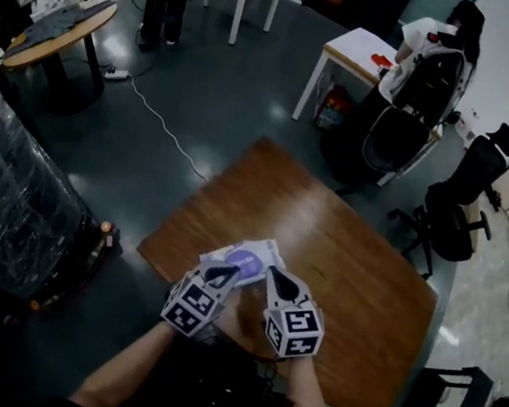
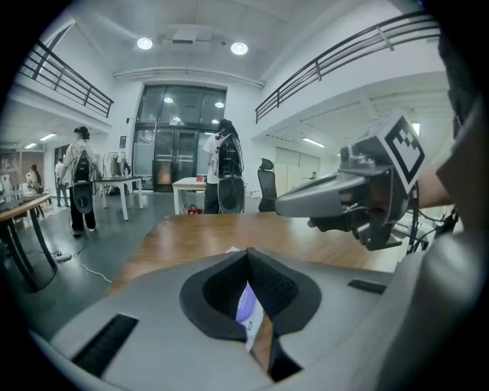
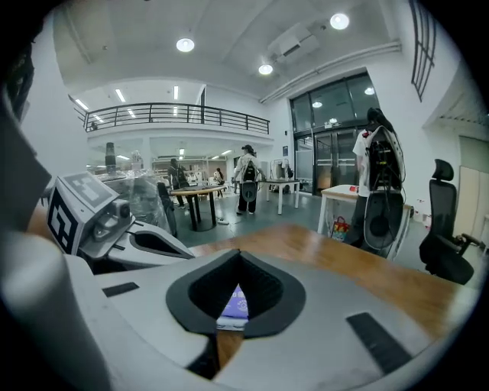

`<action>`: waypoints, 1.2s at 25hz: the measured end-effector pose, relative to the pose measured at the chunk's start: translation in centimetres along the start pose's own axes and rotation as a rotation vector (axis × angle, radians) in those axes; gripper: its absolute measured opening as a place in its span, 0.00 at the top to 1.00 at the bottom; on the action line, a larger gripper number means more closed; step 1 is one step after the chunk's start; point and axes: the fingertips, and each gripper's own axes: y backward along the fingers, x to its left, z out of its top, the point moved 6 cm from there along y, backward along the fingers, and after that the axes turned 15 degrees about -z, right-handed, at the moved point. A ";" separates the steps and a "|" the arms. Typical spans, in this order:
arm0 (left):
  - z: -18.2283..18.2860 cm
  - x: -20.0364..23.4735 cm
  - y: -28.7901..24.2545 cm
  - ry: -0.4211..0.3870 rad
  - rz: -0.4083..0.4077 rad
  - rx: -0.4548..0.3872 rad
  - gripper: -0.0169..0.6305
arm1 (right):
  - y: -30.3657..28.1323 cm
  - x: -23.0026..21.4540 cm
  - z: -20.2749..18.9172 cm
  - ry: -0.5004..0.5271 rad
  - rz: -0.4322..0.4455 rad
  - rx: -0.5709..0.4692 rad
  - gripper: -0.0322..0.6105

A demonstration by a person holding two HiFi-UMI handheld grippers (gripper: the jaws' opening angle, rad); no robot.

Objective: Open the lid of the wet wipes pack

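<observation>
1. Two claws meet at the near edge of the wet wipes pack (image 1: 244, 259), which lies flat on the brown worktop (image 1: 350, 260) toward its near left corner. Only the head view shows the pack whole, white with a purple oval on top.
2. Left claw (image 1: 222, 275): its own view shows the black pads (image 2: 279, 289) drawn together at the tips (image 2: 247, 256). A sliver of the pack (image 2: 246, 305), purple and white, shows through the slit below them, with wood under it.
3. Right claw (image 1: 279, 282): its view likewise has the tips closed on each other (image 3: 241, 256), with a patch of the pack (image 3: 234, 304) in the gap beneath.
4. Whether either claw touches the pack cannot be told.
5. Each gripper view catches the other tool alongside: the right claw (image 2: 284, 205) just above the worktop (image 2: 191, 237), the left claw (image 3: 183, 250) low at the left.
</observation>
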 end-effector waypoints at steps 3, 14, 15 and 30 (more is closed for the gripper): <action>-1.0 0.5 -1.2 0.007 0.027 0.044 0.98 | -2.2 -0.5 -1.5 0.014 0.041 0.043 0.93; -4.4 1.0 -5.2 -0.021 0.031 0.256 0.77 | -8.0 -1.9 -6.6 0.035 0.125 0.177 0.93; -4.6 1.1 -5.6 -0.031 0.027 0.274 0.75 | -8.3 -2.0 -6.9 0.035 0.129 0.188 0.93; -6.6 2.9 -6.8 -0.152 -0.013 0.472 0.59 | -10.1 -1.1 -10.8 0.024 0.154 0.311 0.93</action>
